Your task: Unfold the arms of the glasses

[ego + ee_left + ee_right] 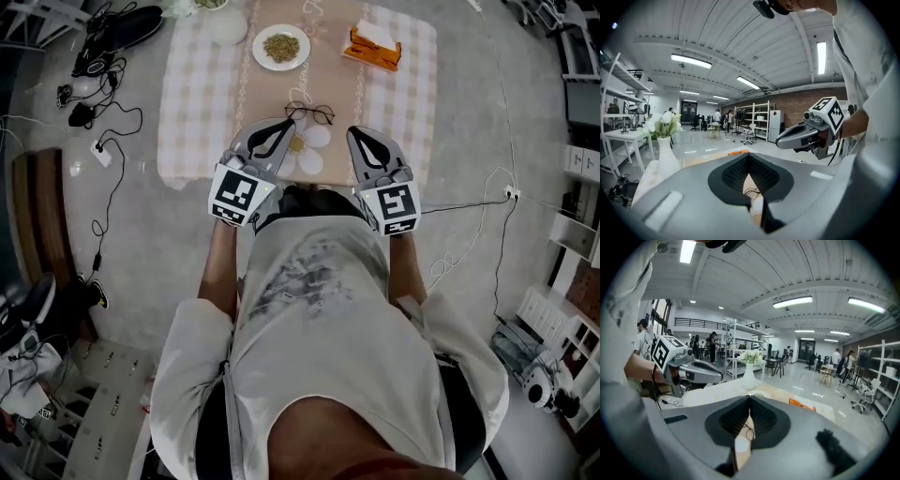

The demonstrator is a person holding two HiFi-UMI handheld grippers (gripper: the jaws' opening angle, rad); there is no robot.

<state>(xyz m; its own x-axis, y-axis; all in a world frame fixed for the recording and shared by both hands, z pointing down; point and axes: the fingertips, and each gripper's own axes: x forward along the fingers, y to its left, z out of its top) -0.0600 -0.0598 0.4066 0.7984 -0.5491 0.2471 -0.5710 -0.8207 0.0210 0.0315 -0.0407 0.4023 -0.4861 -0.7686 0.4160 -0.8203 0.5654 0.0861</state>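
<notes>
Locate the glasses (309, 114) on the tan runner (272, 89) at the middle of the table (192, 112), a little in from its near edge, lenses facing up. Treat the arms as not yet opened: none shows spread out to the side in the head view.

Note the left gripper (279, 126) to the near left of the glasses and the right gripper (360, 132) to the near right, both apart from the frame and angled toward it. Read this as a flanking approach, one tool per arm of the frame.

Confirm jaw state in each gripper view: tips together on both, nothing between them, only the thin frame seen beyond through the gap lower down. Judge the closed jaws as a carrying posture, since no grip is needed before contact.

Observe the plate (259, 45), the orange pack (372, 49) and the white vase (226, 26) along the far part of the table, well apart from the glasses. Take this layout as leaving working room around the frame.

Expect to open the jaws before gripping, and to steady the light frame with one tool against sliding on the cloth
</notes>
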